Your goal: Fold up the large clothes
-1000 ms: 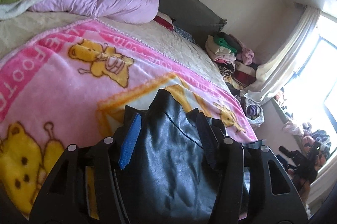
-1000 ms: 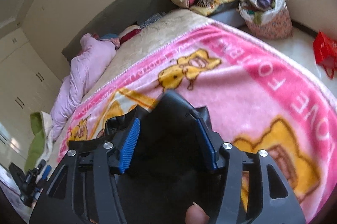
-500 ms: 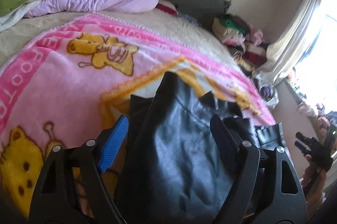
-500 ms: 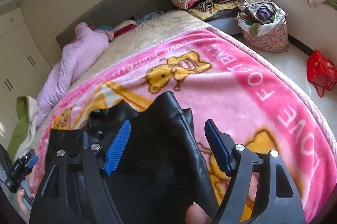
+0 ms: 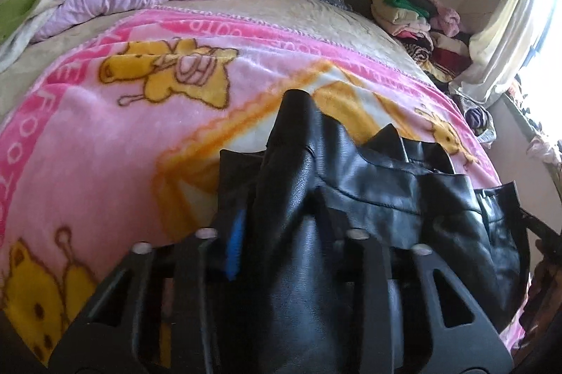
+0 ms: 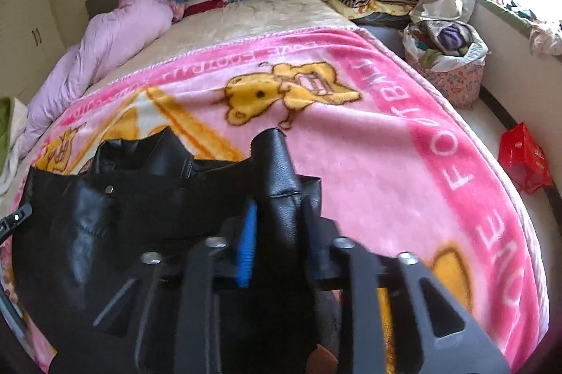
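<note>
Lying on the pink blanket [image 5: 105, 142] that covers the near part of the bed [image 6: 281, 12], the black leather jacket [image 5: 386, 198] is spread between the two tools, with a raised peak of it caught in each. The left gripper [image 5: 281, 233] has its jaws closing on one pinched-up fold, the blue pad pressed against the leather, and the right gripper [image 6: 277, 233] is closing the same way on the other fold at the opposite side of the garment. Both grips appear to sit near the upper corners, probably about the shoulders, though the exact seam cannot be made out. Leather like this looks heavy and fairly stiff, holding creases as ridges rather than draping flat, and its glossy face is likely slippery under narrow pads. A deep bite on a doubled fold or a seam would probably hold better than a thin edge, and lifting both corners together should keep the weight from dragging it loose.
</note>
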A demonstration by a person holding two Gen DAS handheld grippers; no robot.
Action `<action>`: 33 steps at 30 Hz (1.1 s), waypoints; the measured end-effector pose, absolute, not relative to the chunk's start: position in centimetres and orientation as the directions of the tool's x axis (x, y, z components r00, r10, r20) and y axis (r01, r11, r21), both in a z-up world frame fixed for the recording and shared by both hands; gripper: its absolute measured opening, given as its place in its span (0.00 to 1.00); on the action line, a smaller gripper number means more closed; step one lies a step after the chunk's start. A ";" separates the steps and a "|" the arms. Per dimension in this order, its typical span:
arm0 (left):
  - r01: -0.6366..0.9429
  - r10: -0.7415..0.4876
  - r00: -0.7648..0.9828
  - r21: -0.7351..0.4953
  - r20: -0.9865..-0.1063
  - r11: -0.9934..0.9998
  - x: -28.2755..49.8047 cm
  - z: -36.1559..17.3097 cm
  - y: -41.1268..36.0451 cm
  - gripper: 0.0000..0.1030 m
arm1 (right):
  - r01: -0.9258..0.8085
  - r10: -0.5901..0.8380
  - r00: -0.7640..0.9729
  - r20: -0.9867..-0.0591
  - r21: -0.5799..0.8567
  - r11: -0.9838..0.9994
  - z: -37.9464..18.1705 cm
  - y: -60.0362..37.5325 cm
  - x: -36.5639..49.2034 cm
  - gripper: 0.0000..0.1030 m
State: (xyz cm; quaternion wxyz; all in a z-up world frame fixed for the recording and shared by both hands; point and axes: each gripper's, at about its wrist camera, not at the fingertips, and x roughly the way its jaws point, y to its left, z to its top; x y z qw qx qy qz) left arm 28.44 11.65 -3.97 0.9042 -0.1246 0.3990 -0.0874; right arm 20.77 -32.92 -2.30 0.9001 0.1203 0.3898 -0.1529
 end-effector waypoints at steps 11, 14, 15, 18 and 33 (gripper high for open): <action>0.060 -0.241 0.767 -0.307 -0.595 0.950 28.4 0.4 11.3 0.08 | 0.370 -0.128 0.790 -0.600 0.300 0.879 2.3 -35.2 20.1 0.14; 0.045 -0.228 0.749 -0.295 -0.622 0.954 29.9 -0.7 10.9 0.08 | 0.386 -0.129 0.763 -0.633 0.286 0.877 1.2 -35.5 21.7 0.14; 0.039 -0.221 0.736 -0.286 -0.640 0.957 30.5 -1.5 10.7 0.08 | 0.390 -0.128 0.756 -0.642 0.285 0.875 0.8 -35.6 22.0 0.14; 0.031 -0.208 0.715 -0.267 -0.667 0.963 31.3 -2.7 10.6 0.08 | 0.415 -0.146 0.725 -0.673 0.258 0.873 -1.1 -36.0 22.9 0.14; 0.023 -0.183 0.680 -0.228 -0.711 0.973 31.6 -4.9 10.1 0.20 | 0.472 -0.149 0.664 -0.733 0.256 0.844 -6.3 -36.9 22.9 0.24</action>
